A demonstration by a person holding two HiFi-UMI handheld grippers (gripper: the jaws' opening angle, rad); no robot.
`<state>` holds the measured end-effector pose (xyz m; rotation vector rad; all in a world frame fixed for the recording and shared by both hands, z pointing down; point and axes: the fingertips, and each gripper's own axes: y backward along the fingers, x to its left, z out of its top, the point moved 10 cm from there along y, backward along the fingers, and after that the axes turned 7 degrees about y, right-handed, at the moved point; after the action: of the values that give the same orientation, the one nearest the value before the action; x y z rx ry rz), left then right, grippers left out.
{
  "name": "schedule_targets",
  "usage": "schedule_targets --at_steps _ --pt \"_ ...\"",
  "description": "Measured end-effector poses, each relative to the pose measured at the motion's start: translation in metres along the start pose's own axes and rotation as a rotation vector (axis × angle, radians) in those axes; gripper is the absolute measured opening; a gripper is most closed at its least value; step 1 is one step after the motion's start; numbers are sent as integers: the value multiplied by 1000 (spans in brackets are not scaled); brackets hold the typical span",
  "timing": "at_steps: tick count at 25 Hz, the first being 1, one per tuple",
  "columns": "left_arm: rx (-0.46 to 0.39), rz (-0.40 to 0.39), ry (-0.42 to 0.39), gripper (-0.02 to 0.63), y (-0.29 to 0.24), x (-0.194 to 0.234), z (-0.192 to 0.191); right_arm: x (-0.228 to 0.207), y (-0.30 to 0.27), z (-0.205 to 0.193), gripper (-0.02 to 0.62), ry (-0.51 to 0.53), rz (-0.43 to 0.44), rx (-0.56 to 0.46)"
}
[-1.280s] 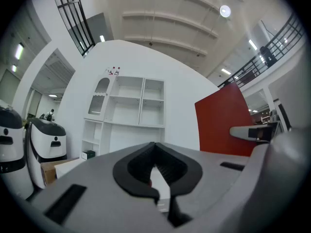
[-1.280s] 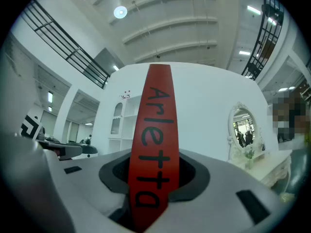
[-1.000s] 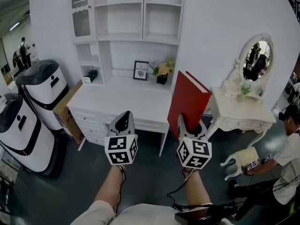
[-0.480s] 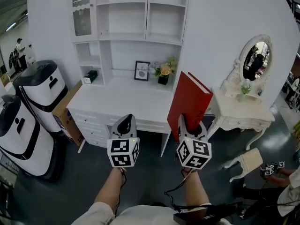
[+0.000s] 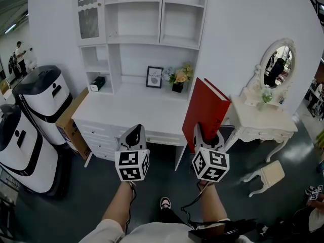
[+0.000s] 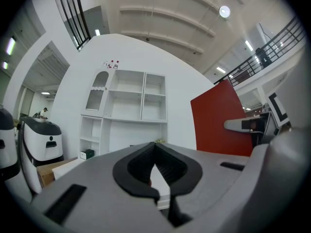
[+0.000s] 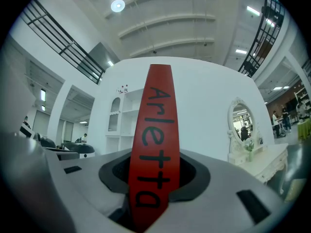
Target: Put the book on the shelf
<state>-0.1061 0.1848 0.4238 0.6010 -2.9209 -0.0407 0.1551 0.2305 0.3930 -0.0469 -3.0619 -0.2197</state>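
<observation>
While the red book (image 5: 205, 110) stands upright in the air, not yet on any shelf, the right tongs (image 5: 206, 136) pinch its lower end, both pads pressed against the covers and the spine, lettered "Arletta", facing back along the tongs. In the head view the book shows against the right end of the white counter (image 5: 116, 110), its top leaning slightly right. Just left of it the left tongs (image 5: 132, 133) are held level at about the same height, their tips pressed together with nothing between them. On the far side of the counter, against the wall, stand a framed picture (image 5: 154, 77) and, just beside it on the right, a small pot of flowers (image 5: 177, 77). The white shelf unit (image 5: 152, 14) rises above them with open compartments, and a dark green box (image 5: 98, 82) sits in a low cubby at its left. To the right are a white dressing table (image 5: 263, 121) with an oval mirror (image 5: 276, 65) and a stool (image 5: 266, 176) on the dark floor. At the left stand two white and black machines (image 5: 43, 95) and a cardboard box (image 5: 71, 123).
</observation>
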Motion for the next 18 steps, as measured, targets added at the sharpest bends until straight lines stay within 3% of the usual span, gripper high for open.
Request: schedule_targets --at_steps 18 --pt "4 19 -15 2 -125 21 1 -33 -130 -19 173 -20 15 -1"
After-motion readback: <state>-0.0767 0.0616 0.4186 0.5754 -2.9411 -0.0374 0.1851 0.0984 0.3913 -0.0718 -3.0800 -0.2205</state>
